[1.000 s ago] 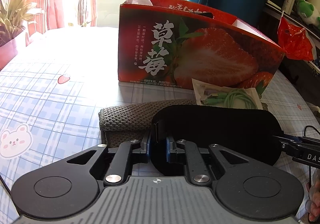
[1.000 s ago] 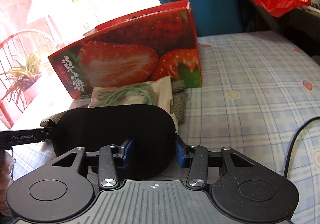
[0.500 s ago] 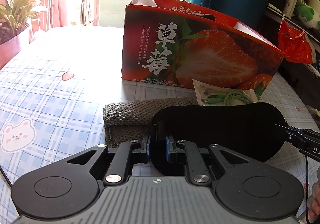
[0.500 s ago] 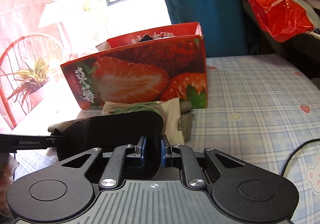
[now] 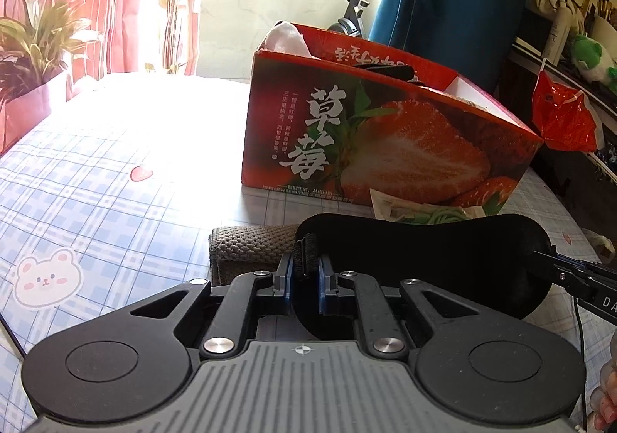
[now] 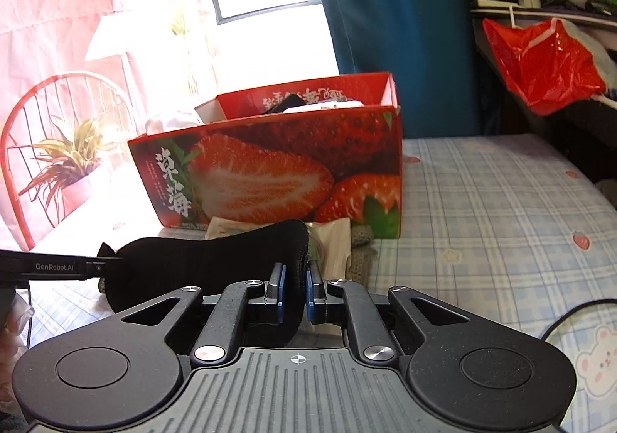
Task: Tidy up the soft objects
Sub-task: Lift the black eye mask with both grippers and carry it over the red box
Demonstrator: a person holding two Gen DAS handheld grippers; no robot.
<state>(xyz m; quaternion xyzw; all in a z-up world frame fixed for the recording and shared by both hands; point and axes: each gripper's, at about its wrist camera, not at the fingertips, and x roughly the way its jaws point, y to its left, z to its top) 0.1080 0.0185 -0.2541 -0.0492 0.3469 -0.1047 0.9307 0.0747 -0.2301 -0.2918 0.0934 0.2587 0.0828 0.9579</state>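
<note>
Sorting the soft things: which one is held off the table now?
The black eye mask, pinched at both ends by the grippers; the grey knitted cloth lies on the table.

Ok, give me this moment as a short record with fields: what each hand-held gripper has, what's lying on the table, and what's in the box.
left hand-held gripper: shut on one end of the black eye mask
right hand-held gripper: jaws just closed, shut on the mask's other end
eye mask: held between both, lifted above the table
grey knitted cloth: on the checked tablecloth, behind the mask
packet with green cable: lying against the strawberry box
box: open, some things already inside, contents unclear
</note>
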